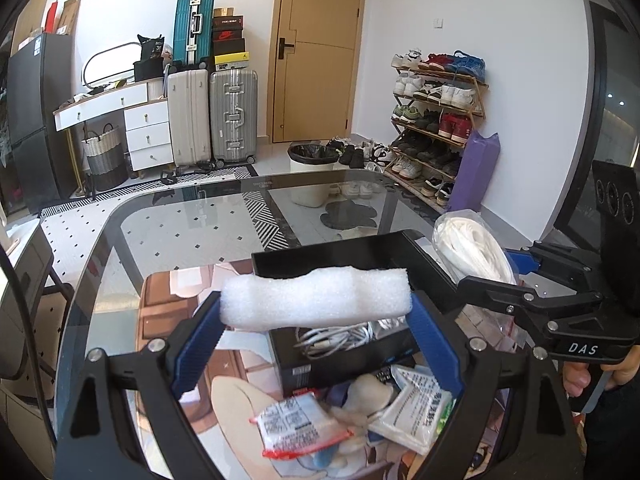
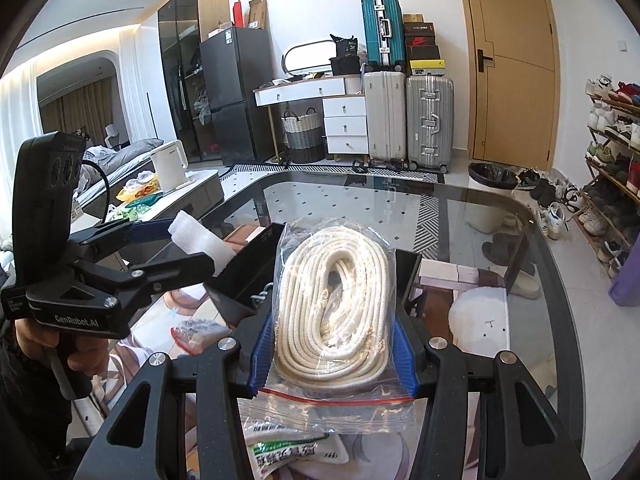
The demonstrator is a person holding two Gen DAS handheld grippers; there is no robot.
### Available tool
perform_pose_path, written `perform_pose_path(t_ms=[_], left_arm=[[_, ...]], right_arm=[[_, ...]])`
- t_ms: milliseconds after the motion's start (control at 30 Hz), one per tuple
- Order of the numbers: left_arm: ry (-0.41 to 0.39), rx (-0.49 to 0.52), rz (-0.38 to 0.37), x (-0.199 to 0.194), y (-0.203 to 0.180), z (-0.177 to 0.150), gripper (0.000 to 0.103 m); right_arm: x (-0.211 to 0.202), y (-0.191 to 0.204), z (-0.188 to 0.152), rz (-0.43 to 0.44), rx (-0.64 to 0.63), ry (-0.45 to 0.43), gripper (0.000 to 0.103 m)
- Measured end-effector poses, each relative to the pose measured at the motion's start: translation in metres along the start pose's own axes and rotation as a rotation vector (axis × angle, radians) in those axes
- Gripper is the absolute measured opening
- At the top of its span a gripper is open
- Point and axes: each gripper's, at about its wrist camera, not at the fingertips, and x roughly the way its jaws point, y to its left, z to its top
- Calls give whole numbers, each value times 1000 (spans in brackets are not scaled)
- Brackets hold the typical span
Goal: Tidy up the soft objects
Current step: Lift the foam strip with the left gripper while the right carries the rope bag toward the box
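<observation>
Three suitcases [image 1: 212, 92], one foam piece [image 1: 316, 298], one bagged rope coil [image 2: 332, 308], perhaps three sachets [image 1: 300, 426].

My view: somebody's lived-in home entryway, shoe rack [image 1: 436, 120], stacked suitcases [image 1: 212, 116], fridge [image 2: 236, 92], bed [image 2: 120, 160] off left.

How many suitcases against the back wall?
3. Teal suitcase stands on top of the white suitcase; silver suitcase stands on the floor right of the white one, under stacked shoeboxes. More may be hidden behind them.
</observation>
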Motion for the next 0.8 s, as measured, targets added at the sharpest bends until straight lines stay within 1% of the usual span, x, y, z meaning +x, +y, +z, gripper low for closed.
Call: perform_pose_path(t_ms=[167,400,633,800], left_arm=[[10,19,20,17,-2,6,90],[35,15,23,38,-3,11,90],[70,17,34,57,-2,11,90],[65,31,54,62,-1,10,90]], right_arm=[[12,-5,12,0,1,9,51],[32,-10,24,6,0,29,51],[56,-16,28,5,1,61,51],[68,-21,24,9,5,74,51]])
